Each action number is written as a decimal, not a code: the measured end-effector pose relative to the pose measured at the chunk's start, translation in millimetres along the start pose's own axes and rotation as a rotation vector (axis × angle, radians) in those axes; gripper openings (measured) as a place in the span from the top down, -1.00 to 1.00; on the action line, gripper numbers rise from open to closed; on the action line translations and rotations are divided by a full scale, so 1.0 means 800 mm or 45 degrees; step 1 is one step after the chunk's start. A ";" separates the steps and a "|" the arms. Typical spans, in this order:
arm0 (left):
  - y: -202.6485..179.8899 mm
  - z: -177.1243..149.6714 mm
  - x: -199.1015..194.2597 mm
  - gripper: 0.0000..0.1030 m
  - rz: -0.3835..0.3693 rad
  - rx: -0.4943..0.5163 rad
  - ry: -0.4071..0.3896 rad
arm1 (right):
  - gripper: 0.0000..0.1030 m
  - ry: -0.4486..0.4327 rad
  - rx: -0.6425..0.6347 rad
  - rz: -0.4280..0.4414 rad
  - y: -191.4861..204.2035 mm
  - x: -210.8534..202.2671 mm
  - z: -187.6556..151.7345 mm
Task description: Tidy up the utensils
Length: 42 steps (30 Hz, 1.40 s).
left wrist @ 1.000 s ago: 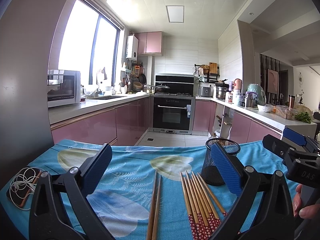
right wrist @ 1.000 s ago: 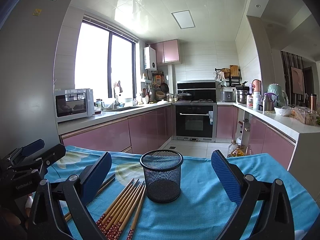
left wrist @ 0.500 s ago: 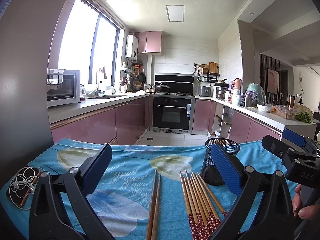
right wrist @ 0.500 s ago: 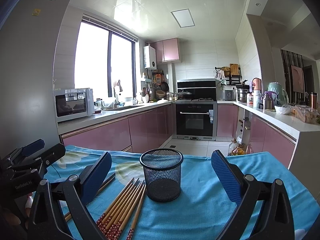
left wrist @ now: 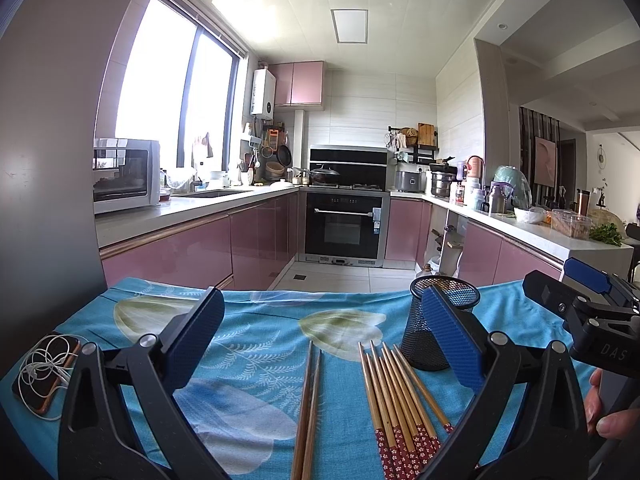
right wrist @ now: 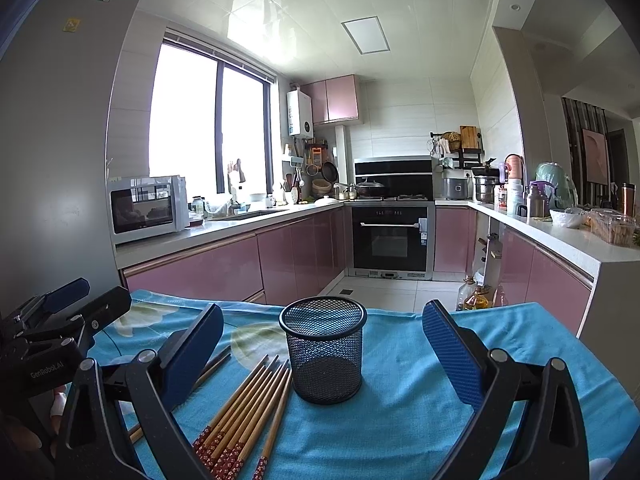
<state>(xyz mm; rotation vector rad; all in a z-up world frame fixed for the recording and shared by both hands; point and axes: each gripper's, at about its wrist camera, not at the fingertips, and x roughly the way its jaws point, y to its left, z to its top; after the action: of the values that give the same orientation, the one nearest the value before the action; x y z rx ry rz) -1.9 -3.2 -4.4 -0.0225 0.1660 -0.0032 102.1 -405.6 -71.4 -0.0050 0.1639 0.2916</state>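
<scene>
Nothing seems sorted yet: the mesh holder (right wrist: 323, 350) stands empty, all chopsticks (left wrist: 394, 396) lie on the desk (right wrist: 420, 420), and the left gripper (left wrist: 320, 340) and the right gripper (right wrist: 322, 354) are both spread wide, grasping nothing.

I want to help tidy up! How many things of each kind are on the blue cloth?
Dark chopsticks: 2
Red-tipped chopsticks: about 7 (they overlap)
Mesh cup: 1
Phone: 1
Earphones: 1
Total: about 12

Phone (left wrist: 48, 376) w/ earphones (left wrist: 42, 364), microwave (left wrist: 124, 174)
</scene>
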 end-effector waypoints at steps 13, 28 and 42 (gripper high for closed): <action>-0.004 -0.005 0.003 -0.89 -0.004 0.000 0.013 | -0.87 0.025 0.010 0.015 -0.003 0.003 0.001; 0.025 -0.027 0.054 -0.89 -0.045 0.088 0.376 | -0.75 0.544 -0.054 0.172 0.012 0.075 -0.040; 0.045 -0.084 0.142 -0.11 -0.166 0.086 0.787 | -0.06 0.905 -0.033 0.246 0.021 0.136 -0.084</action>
<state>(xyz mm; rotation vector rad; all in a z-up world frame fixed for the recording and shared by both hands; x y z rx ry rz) 99.4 30.9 -90.5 0.0362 0.7820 -0.1471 189.1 -360.5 -155.3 -0.1198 0.8698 0.4773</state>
